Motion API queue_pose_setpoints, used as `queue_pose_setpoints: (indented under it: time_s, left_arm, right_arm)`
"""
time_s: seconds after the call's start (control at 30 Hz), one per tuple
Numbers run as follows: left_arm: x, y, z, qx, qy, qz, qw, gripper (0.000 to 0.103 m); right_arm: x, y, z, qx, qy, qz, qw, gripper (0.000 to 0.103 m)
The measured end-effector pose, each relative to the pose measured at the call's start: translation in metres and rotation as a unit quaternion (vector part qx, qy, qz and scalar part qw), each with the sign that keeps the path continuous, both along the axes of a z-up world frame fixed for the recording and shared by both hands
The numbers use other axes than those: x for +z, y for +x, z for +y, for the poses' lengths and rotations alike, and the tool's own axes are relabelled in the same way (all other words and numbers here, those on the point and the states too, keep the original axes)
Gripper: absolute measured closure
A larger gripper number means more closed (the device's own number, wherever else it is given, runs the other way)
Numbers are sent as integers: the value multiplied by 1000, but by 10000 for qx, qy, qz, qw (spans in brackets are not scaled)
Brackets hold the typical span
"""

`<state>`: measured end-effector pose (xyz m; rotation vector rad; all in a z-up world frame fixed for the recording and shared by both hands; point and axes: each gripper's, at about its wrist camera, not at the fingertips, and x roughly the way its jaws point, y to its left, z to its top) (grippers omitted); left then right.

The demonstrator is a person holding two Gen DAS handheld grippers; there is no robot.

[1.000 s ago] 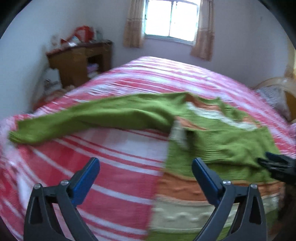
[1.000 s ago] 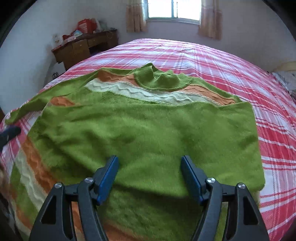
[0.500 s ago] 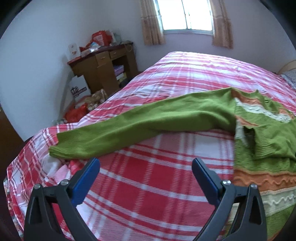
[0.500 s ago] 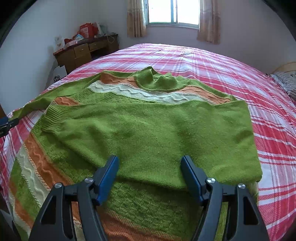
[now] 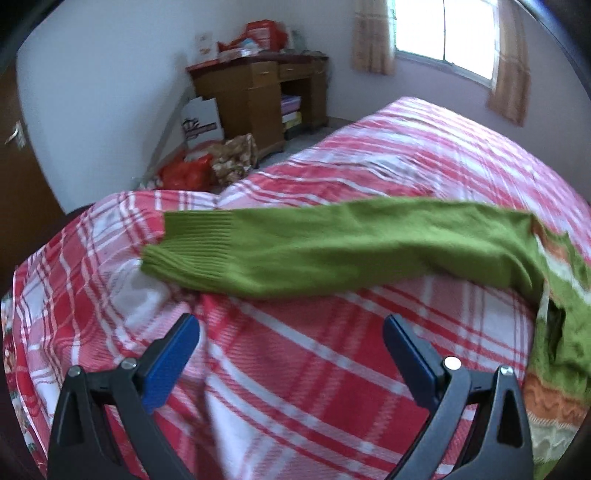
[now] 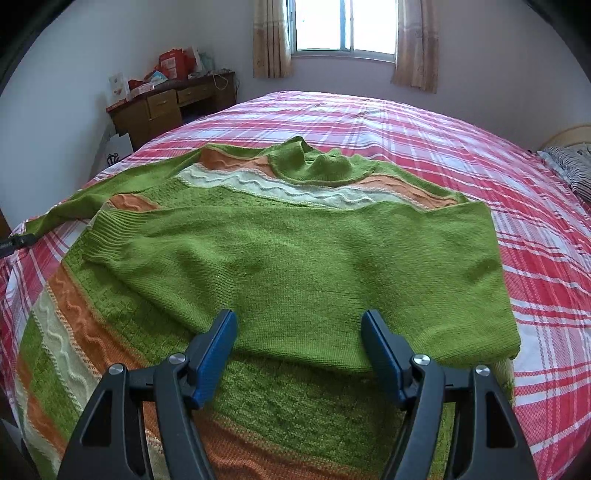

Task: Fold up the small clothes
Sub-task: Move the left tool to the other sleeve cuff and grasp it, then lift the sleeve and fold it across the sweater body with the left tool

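Observation:
A green knitted sweater (image 6: 295,258) with orange and cream wavy bands lies flat on the red plaid bed (image 6: 535,258). One sleeve is folded across its body. The other sleeve (image 5: 332,247) stretches out flat to the left, its ribbed cuff (image 5: 184,251) near the bed's corner. My left gripper (image 5: 291,339) is open and empty, just above the bedspread, short of that sleeve. My right gripper (image 6: 299,339) is open and empty, over the lower edge of the folded sleeve. The left gripper's tip also shows in the right wrist view (image 6: 14,243) by the cuff.
A wooden desk (image 5: 258,96) with clutter on top stands in the far left corner. Bags and a red sack (image 5: 199,166) lie on the floor by it. A curtained window (image 6: 343,26) is in the far wall. A striped pillow (image 6: 569,166) lies at the bed's right.
My left gripper has swung left from the sweater's body to face the outstretched sleeve and its cuff. My right gripper has stayed over the folded sleeve, drawing back slightly.

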<state>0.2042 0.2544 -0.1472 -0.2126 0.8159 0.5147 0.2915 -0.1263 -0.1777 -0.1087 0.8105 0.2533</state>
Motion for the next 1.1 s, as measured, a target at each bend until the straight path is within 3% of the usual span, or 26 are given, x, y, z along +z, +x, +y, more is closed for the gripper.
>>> queue_pose_setpoints:
  time_s: [0.1, 0.2, 0.27, 0.4, 0.57, 0.67, 0.77, 0.8, 1.1]
  left_arm:
    - [9, -6, 19, 167, -268, -167, 9994, 2]
    - [14, -10, 45, 336, -824, -380, 9953, 6]
    - [17, -14, 68, 534, -1394, -634, 9868, 12]
    - [13, -16, 96, 736, -2188, -936, 9685, 24]
    - [6, -9, 102, 810, -2310, -970, 9647, 25]
    - [-1, -5, 103, 854, -2284, -840, 9662, 36]
    - [-12, -1, 106, 893, -2299, -645, 9670, 74]
    - [-18, 1, 107, 894, -2289, -566, 9677, 91]
    - [3, -7, 105, 730, -1829, -890, 9764, 96]
  right_arm:
    - [0, -1, 0, 0, -13, -14, 10000, 32]
    - [1, -1, 0, 0, -13, -19, 10000, 32]
    - [1, -1, 0, 1, -10, -18, 10000, 32]
    - [1, -2, 0, -2, -12, -30, 10000, 32]
    - [1, -2, 0, -3, -8, -42, 10000, 32]
    - [1, -2, 0, -4, -4, -42, 10000, 32]
    - [1, -2, 0, -4, -7, -44, 10000, 32]
    - [1, -2, 0, -4, -9, -43, 10000, 32]
    - [1, -2, 0, -4, 3, -45, 10000, 32]
